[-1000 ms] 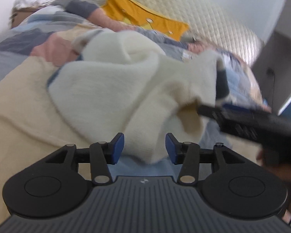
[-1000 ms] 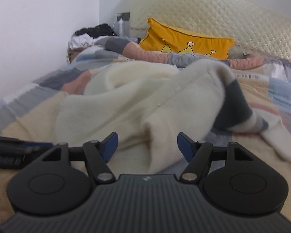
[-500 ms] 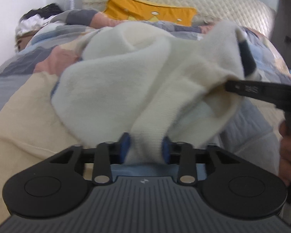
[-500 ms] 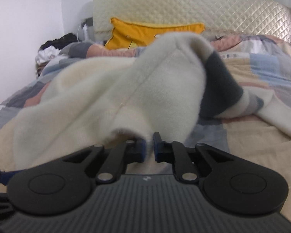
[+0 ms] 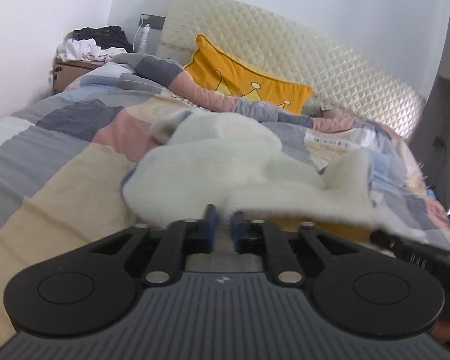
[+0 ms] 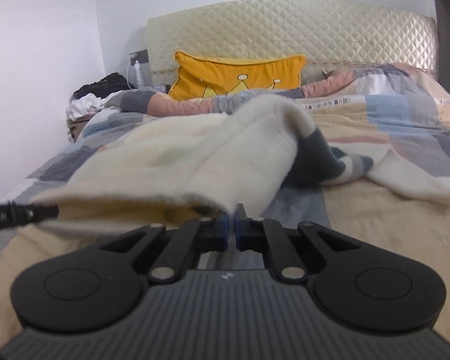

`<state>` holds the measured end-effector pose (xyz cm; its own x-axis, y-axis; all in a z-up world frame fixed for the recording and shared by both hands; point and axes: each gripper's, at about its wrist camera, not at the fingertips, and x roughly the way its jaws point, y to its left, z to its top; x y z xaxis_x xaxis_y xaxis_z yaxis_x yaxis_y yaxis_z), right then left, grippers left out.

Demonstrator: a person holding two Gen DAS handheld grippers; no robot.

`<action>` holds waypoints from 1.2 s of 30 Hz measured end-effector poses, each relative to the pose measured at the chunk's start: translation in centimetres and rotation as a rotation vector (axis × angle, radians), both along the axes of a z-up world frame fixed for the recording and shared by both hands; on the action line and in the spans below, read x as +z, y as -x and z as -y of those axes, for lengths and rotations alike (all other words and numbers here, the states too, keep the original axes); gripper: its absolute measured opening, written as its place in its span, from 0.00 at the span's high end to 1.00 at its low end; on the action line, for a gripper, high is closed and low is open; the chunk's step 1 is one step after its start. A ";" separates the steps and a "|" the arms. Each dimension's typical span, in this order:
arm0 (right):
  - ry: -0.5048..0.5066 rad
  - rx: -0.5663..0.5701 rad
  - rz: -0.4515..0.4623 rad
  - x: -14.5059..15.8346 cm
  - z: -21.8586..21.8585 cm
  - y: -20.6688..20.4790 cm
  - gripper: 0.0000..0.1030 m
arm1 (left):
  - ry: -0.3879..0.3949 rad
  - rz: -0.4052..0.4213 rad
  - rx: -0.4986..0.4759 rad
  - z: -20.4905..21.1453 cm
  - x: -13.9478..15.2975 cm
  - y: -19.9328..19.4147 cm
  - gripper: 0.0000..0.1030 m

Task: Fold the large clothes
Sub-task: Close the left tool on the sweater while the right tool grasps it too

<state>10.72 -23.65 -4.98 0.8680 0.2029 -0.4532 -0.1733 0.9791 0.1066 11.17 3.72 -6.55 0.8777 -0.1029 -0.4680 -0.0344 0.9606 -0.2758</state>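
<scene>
The cream fleece garment point(image 6: 195, 162) lies crumpled on the bed point(image 6: 375, 225), no fold made yet. The left gripper point(image 5: 223, 214) and right gripper point(image 6: 231, 214) have just closed their jaws on its near hem, lifting that edge; I judge spreading and folding remain.

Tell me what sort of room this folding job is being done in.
Most likely a bedroom: a bed with a patchwork quilt, a quilted cream headboard against the wall, and a yellow crown-print pillow leaning on it.
</scene>
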 end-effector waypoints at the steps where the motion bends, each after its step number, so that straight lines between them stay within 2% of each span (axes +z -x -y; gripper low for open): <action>1: 0.009 0.006 -0.004 0.2 -0.1 0.8 0.94 | -0.009 0.003 -0.002 0.1 0.4 0.8 0.95; 3: 0.038 0.011 -0.006 0.3 -0.3 2.6 0.98 | -0.030 0.004 -0.010 0.4 0.7 2.3 0.95; 6: 0.071 0.007 -0.046 -0.4 -0.5 4.4 0.98 | -0.005 -0.049 -0.023 0.6 0.1 3.4 0.97; 9: 0.046 0.019 -0.118 -1.7 -0.2 4.5 0.98 | 0.016 -0.133 -0.036 1.1 -1.5 3.4 0.97; 13: -0.042 0.022 -0.154 -2.2 0.4 3.9 0.95 | 0.051 -0.267 -0.041 1.1 -4.2 2.5 0.96; 15: -0.102 0.015 -0.160 -2.2 1.0 3.7 0.94 | 0.128 -0.300 -0.029 0.1 -5.1 2.3 0.96; 17: -0.143 0.015 -0.174 -2.5 1.3 3.5 0.94 | 0.237 -0.312 -0.001 -1.3 -5.5 2.1 0.93; 18: -0.166 0.018 -0.187 -2.8 1.3 3.4 0.94 | 0.297 -0.324 0.023 -2.1 -5.7 1.8 0.88; 19: -0.196 0.019 -0.205 -3.1 1.5 3.1 0.94 | 0.359 -0.326 0.044 -3.0 -6.0 1.7 0.76; 20: -0.224 0.013 -0.224 -3.4 1.7 2.8 0.93 | 0.412 -0.328 0.069 -3.8 -6.3 1.7 0.68; 21: -0.248 0.006 -0.243 -3.7 1.9 2.5 0.89 | 0.458 -0.331 0.095 -4.6 -6.6 1.6 0.54; 22: -0.273 -0.002 -0.258 -4.0 2.1 2.2 0.85 | 0.501 -0.333 0.115 -5.2 -6.9 1.5 0.51; 23: -0.299 -0.013 -0.272 -4.2 2.3 1.9 0.71 | 0.537 -0.337 0.123 -5.7 -7.2 1.3 0.51; 24: -0.329 -0.025 -0.284 -4.5 2.6 1.6 0.51 | 0.565 -0.344 0.129 -6.1 -7.6 1.0 0.51; 25: -0.367 -0.033 -0.291 -4.7 2.9 1.5 0.44 | 0.588 -0.352 0.140 -6.4 -7.9 0.7 0.51; 29: -0.479 -0.054 -0.331 -5.8 3.7 0.6 0.41 | 0.705 -0.359 0.162 -6.9 -9.1 -0.7 0.50; 32: -0.576 -0.082 -0.352 -6.8 4.2 -0.3 0.41 | 0.775 -0.332 0.151 -7.1 -10.1 -1.6 0.46; 34: -0.626 -0.095 -0.355 -7.3 4.5 -1.1 0.41 | 0.750 -0.338 0.151 -6.7 -10.4 -2.5 0.44; 36: -0.614 -0.100 -0.348 -7.7 4.3 -2.1 0.41 | 0.720 -0.340 0.155 -6.4 -10.9 -3.4 0.44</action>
